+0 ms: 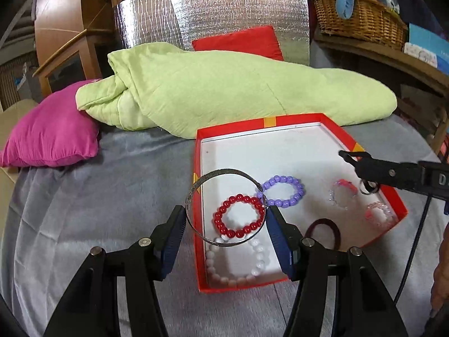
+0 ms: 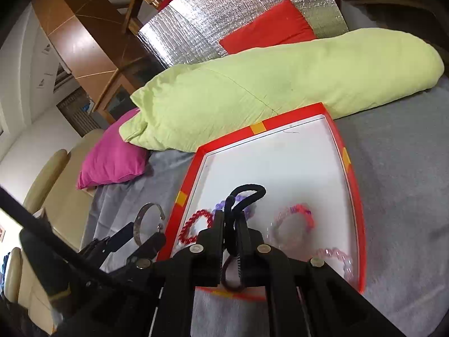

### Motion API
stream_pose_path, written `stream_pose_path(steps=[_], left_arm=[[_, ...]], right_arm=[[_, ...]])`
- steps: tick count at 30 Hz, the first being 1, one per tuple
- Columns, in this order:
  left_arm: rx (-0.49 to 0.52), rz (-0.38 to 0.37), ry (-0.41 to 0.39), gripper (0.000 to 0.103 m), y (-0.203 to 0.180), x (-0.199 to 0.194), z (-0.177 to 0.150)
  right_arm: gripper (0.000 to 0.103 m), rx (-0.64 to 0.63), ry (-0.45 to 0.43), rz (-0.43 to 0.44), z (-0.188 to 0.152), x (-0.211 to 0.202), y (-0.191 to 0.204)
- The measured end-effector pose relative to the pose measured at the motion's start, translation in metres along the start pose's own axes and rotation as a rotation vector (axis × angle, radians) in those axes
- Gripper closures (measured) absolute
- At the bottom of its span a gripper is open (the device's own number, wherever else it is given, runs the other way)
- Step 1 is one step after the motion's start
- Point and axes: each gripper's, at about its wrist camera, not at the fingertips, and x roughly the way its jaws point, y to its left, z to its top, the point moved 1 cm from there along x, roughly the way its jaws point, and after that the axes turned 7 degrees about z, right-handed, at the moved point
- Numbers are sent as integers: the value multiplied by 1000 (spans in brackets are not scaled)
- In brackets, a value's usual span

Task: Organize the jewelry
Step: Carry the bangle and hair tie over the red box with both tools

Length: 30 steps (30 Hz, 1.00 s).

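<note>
1. The left gripper [image 1: 226, 219] holds a silver bangle [image 1: 224, 206] pinched across its width between the two blue-padded fingers [image 1: 174, 233], the ring standing out ahead of them over the left wall of the red box [image 1: 294, 119].
2. Seen through and past the bangle, a red bead bracelet [image 1: 239, 215] lies on the white box floor, with a purple bead bracelet [image 1: 282, 191] just beyond it and a white bead bracelet [image 1: 238, 264] nearer the front wall.
3. The right gripper [image 2: 231, 224] is closed on a black hair tie [image 2: 247, 193], whose loop sticks out past the fingertips above the box interior.
4. A dark red hair tie [image 1: 322, 229] lies at the box's front edge, under the right gripper.
5. Two pale pink bracelets [image 1: 343, 193] rest toward the right side of the box.
6. The box sits on a grey bedcover [image 1: 112, 196], near a green quilt [image 1: 224, 84].
</note>
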Motion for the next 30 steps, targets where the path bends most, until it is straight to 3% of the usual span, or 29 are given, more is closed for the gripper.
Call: stream_pose_path(steps=[30], left_arm=[[82,101,11,42,-8,58,38]], right_arm=[[94,35,-7,-57,36,37,-25]])
